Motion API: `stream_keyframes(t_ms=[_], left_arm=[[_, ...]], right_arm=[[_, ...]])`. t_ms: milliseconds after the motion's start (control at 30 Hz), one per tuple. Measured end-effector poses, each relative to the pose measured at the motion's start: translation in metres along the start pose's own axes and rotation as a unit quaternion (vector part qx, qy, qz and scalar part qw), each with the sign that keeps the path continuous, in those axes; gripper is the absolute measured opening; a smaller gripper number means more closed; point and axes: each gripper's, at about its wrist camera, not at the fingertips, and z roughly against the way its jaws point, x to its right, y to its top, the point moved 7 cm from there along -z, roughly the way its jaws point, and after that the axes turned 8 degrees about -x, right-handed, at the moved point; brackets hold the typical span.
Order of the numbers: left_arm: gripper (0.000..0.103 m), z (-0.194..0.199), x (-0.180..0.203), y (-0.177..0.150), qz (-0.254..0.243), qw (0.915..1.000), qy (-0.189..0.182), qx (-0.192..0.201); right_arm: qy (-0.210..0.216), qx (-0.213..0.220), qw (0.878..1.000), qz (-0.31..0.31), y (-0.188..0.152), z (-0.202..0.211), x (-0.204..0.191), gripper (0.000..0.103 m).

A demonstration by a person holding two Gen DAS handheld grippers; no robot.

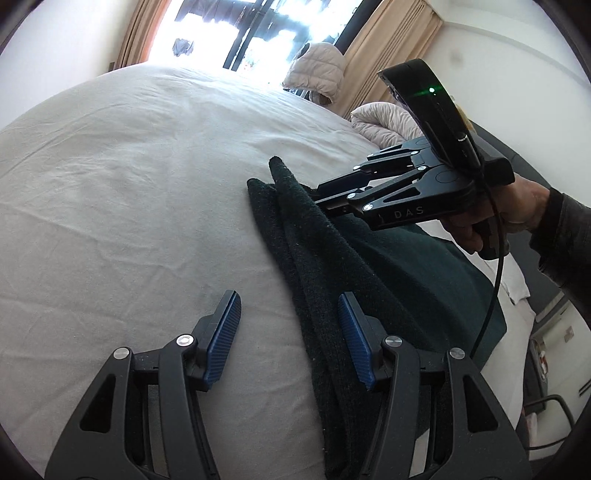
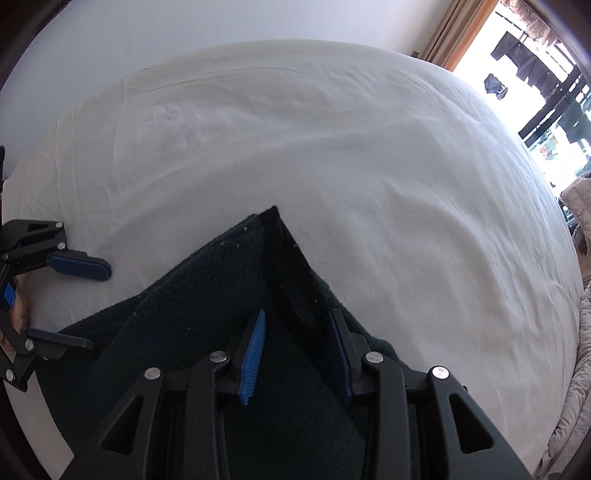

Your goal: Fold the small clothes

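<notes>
Holding, right claw (image 2: pixel 297 350): its blue pads are drawn in to a middling gap on a raised fold of the dark green cloth (image 2: pixel 207 295). The fold stands up between my two fingers and runs to a point beyond the tips. From the left wrist view the same claw (image 1: pixel 319 201) comes in from the right, tips buried in the cloth where the ridge rises off the bed.

Item, left claw (image 1: pixel 288 339): jaws standing about half open, nothing gripped. One pad hangs over the bare sheet, the other over the near edge of the cloth; I cannot tell whether that pad touches it. In the right wrist view this claw (image 2: pixel 74 304) shows at the left border, beside the cloth's edge.

Item, dark green cloth (image 1: pixel 332 258): a thick, napped piece, lying on the bed and doubled along its length. Its long edge runs from my left claw up to the lifted point; a flatter part spreads away to the right under the right claw.

Item, bed sheet (image 1: pixel 129 184): white, lightly creased, covering the whole bed under the cloth.

Item, right hand (image 1: pixel 491 218): wrapped round the right claw's grip, in a dark sleeve (image 1: pixel 561 236). A black cable (image 1: pixel 495 280) hangs down from the grip.

Item, background: a pale quilted jacket (image 1: pixel 314 70) beyond the far edge of the bed, tan curtains (image 1: pixel 391 48) and a bright window (image 1: pixel 221 29).
</notes>
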Motion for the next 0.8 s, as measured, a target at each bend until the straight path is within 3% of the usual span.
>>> stream_keyframes(t_ms=[33,200,300,533,800], left_arm=[[0.054,0.0,0.0,-0.002,0.001,1.0,0.0,-0.001],[0.054,0.0,-0.004,0.003,0.003,1.0,-0.001,-0.003],[0.054,-0.005,-0.005,0.009,0.005,1.0,-0.003,-0.003],[0.054,-0.004,-0.007,0.012,0.006,1.0,-0.004,-0.003],[0.054,-0.005,-0.008,0.011,0.009,0.9999,-0.008,-0.002]], right_arm=[[0.004,-0.006,1.0,0.003,0.001,-0.002,-0.001,0.036],[0.015,-0.025,0.999,0.022,0.001,-0.004,-0.009,0.016],[-0.006,-0.019,0.999,0.038,0.0,0.0,-0.012,0.009],[-0.041,0.042,0.998,-0.017,-0.002,0.023,0.004,0.003],[-0.076,0.052,0.995,-0.025,-0.001,0.022,0.009,0.002]])
